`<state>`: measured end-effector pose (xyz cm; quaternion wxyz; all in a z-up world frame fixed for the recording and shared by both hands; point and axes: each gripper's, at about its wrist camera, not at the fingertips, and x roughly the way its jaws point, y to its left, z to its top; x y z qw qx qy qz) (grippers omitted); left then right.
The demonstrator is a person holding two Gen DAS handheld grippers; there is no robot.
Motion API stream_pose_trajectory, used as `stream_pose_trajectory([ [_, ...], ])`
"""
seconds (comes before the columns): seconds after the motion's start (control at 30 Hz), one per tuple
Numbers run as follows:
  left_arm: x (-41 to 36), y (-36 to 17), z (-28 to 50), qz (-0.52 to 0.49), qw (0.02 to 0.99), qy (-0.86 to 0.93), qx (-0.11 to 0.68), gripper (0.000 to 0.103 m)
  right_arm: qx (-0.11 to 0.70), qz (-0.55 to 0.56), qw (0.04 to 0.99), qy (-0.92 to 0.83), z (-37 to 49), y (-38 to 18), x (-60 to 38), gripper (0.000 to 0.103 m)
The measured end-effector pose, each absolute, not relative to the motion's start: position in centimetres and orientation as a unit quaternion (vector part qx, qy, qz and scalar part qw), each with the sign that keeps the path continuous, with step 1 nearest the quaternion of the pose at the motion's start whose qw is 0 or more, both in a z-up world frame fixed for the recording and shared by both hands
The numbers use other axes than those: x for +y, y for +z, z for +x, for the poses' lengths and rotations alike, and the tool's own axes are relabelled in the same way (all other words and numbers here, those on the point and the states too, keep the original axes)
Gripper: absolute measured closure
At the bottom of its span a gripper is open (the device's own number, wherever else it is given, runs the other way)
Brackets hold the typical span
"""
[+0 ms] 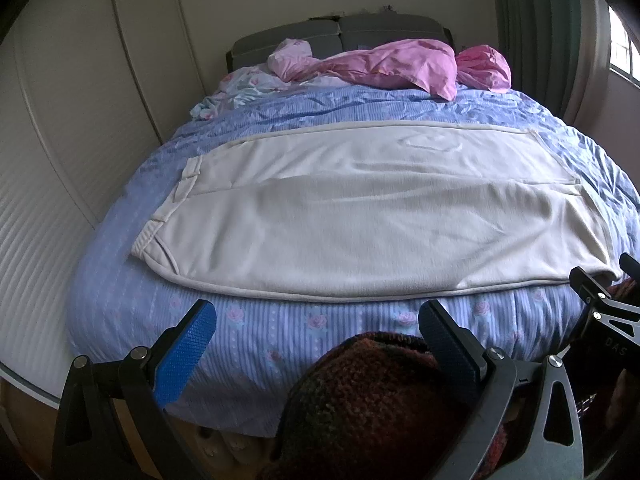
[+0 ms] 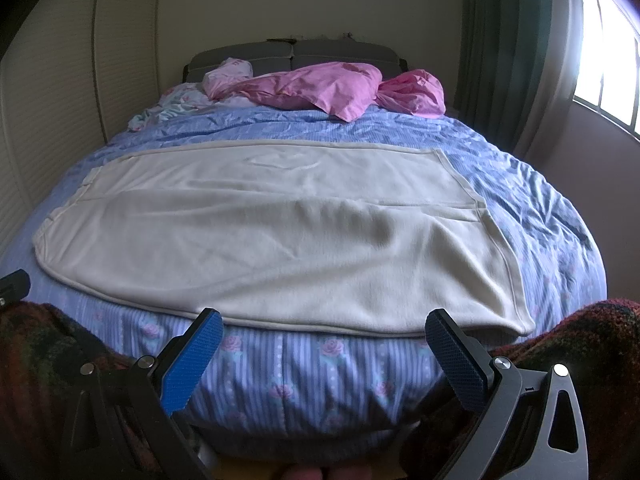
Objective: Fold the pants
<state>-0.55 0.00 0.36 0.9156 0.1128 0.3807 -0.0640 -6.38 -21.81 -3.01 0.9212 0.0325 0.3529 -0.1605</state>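
Note:
Cream pants (image 1: 360, 216) (image 2: 272, 232) lie flat and crosswise on the bed, waistband at the left, leg hems at the right, one leg lying over the other. My left gripper (image 1: 316, 312) hangs open just short of the pants' near edge, toward the waistband half, with nothing between its blue pads. My right gripper (image 2: 324, 320) is open too, its fingertips at the near edge close to the hem corner, holding nothing. The right gripper's black frame (image 1: 600, 304) shows at the right rim of the left wrist view.
The bed wears a blue striped floral cover (image 1: 280, 328) (image 2: 320, 368). Pink bedding (image 1: 400, 64) (image 2: 328, 88) and pillows are heaped at the grey headboard (image 1: 340, 32). A white wardrobe (image 1: 60, 160) stands left, a curtain and window (image 2: 600, 60) right. Dark knitted sleeves (image 1: 368, 400) (image 2: 580, 336) sit low.

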Motion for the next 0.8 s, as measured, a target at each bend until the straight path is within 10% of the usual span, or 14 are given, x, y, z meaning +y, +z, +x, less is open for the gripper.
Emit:
stream_pose_trajectory([
  [0.8,0.11,0.29,-0.58,0.113,0.916,-0.065,0.38,0.0,0.352,0.033,0.922,-0.16,-6.36,-3.03,-21.82,0.0],
])
